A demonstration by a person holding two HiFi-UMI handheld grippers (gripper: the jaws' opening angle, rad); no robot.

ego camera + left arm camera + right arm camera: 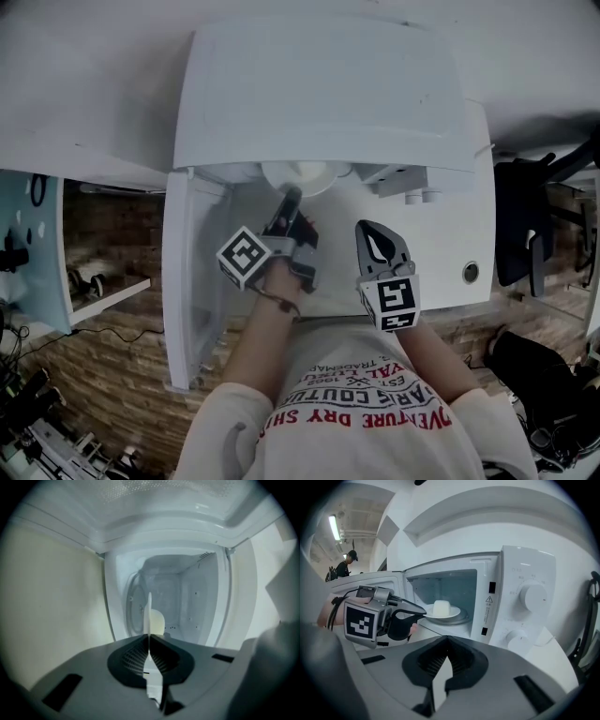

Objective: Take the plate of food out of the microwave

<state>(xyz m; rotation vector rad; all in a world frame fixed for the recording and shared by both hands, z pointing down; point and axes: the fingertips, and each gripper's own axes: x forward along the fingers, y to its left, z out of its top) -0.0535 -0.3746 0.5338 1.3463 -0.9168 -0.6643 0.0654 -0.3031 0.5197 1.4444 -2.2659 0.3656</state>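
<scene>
right gripper view gives the clearest look. the white microwave point(520, 597) is open and the plate point(450, 614) sits inside the cavity near the front opening, on the glass turntable point(461, 619). 1 pale block of food point(440, 606) sits on the plate.

the left gripper point(421, 613) reaches in from the door side with its tips at the plate's near rim. in the left gripper view the rim runs edge-on as a thin white line between the 2 jaws, which are pressed onto it. the lump of food shows just beyond. the grip looks made.

the right gripper point(375, 234) hangs in front of the control side, apart from the plate. its jaws are drawn together on nothing. from the head view the door point(187, 281) stands swung out to the person's left, so the way out of the cavity is free.

as i read it, the opening and the reach are done and the grasp is on. the main part is left: drawing the plate out over the sill, keeping it level so the food does not slide, and setting it down somewhere. the plate is not yet out. it is held at 1 edge only, so it could tip as it leaves the turntable. the idle gripper may be wanted under the far side.
</scene>
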